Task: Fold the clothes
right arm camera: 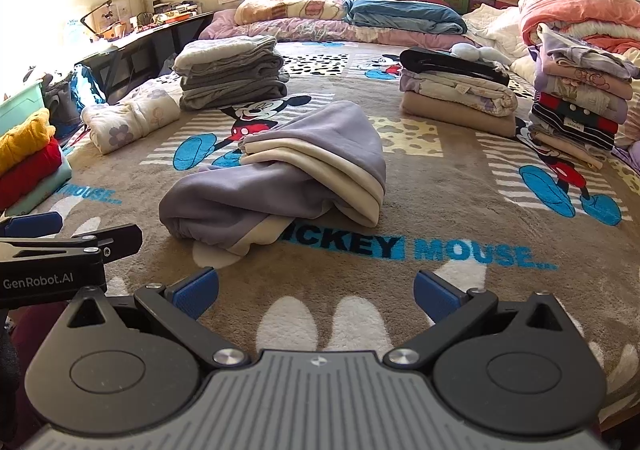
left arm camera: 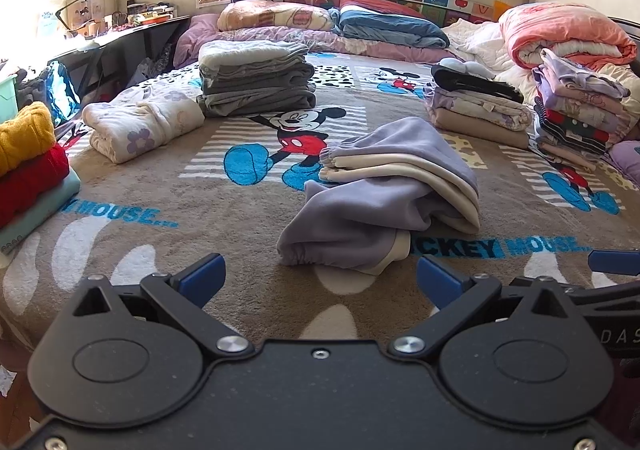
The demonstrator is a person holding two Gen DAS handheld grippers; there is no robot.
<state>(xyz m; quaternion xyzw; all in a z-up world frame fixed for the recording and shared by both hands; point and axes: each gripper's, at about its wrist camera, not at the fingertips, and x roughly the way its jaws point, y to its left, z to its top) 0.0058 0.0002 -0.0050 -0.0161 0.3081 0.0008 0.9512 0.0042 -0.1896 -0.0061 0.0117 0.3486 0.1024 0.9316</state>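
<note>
Left gripper: released, blue pads spread wide, empty, low over the near edge of the bed. Right gripper: likewise released and empty, just beside the left one. Ahead of both, near the middle of the Mickey Mouse blanket, a lavender and cream fleece garment folded into a loose bundle, elastic cuff toward the near edge. Behind it toward the far left, a grey folded stack; along the right edge, more folded piles; at the left edge, yellow and red knitwear.
</note>
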